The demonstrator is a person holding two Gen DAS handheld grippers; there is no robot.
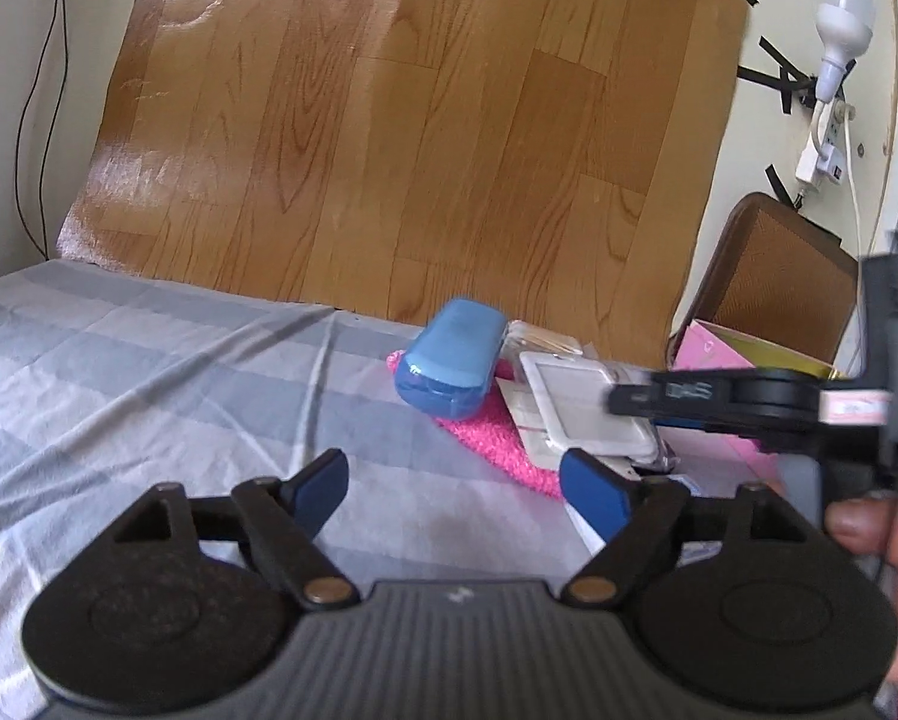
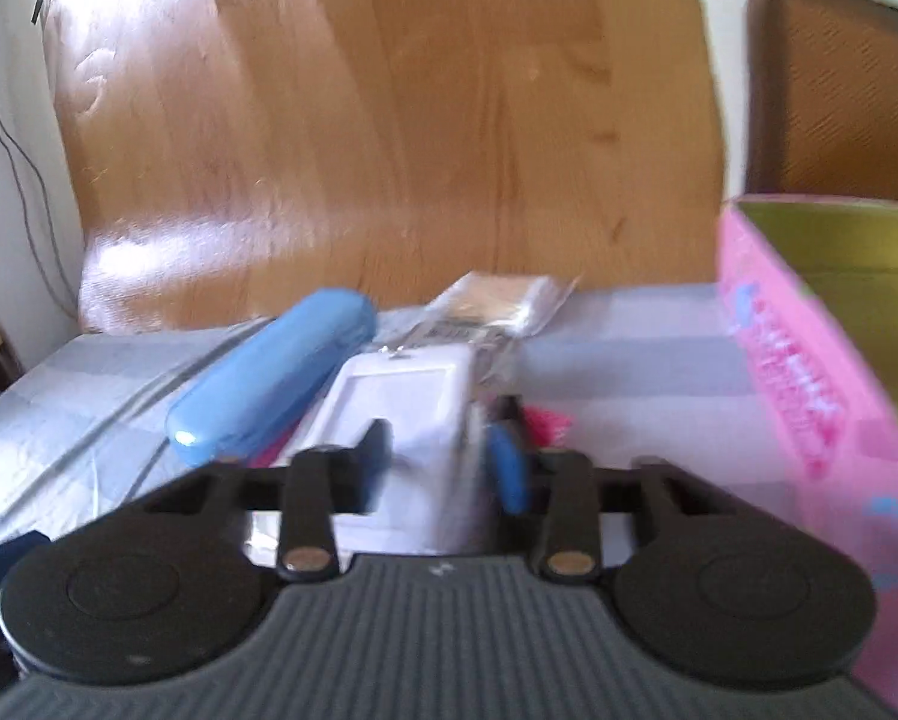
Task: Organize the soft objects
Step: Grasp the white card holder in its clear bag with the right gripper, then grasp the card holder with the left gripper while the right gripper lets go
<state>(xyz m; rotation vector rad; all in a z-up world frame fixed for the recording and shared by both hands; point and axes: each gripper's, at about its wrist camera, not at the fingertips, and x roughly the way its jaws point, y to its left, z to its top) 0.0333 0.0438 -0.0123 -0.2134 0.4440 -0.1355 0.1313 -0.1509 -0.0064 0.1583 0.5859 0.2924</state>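
Observation:
A pile lies on the bed: a blue case (image 1: pixel 449 360) (image 2: pixel 269 384) rests on a pink knitted cloth (image 1: pixel 491 438), beside a white flat packet (image 1: pixel 587 414) (image 2: pixel 413 420) and a clear crinkly packet (image 2: pixel 497 300). My left gripper (image 1: pixel 455 486) is open and empty, low over the sheet in front of the pile. My right gripper (image 2: pixel 443 456) has its fingers on either side of the white packet and looks shut on it; it shows from the side in the left wrist view (image 1: pixel 629 399).
A pink open box (image 2: pixel 821 372) (image 1: pixel 713 354) stands right of the pile. A wood-grain sheet (image 1: pixel 389 132) leans on the wall behind the bed. A brown chair back (image 1: pixel 773 276) is at the right. The grey checked bedsheet (image 1: pixel 149 372) spreads to the left.

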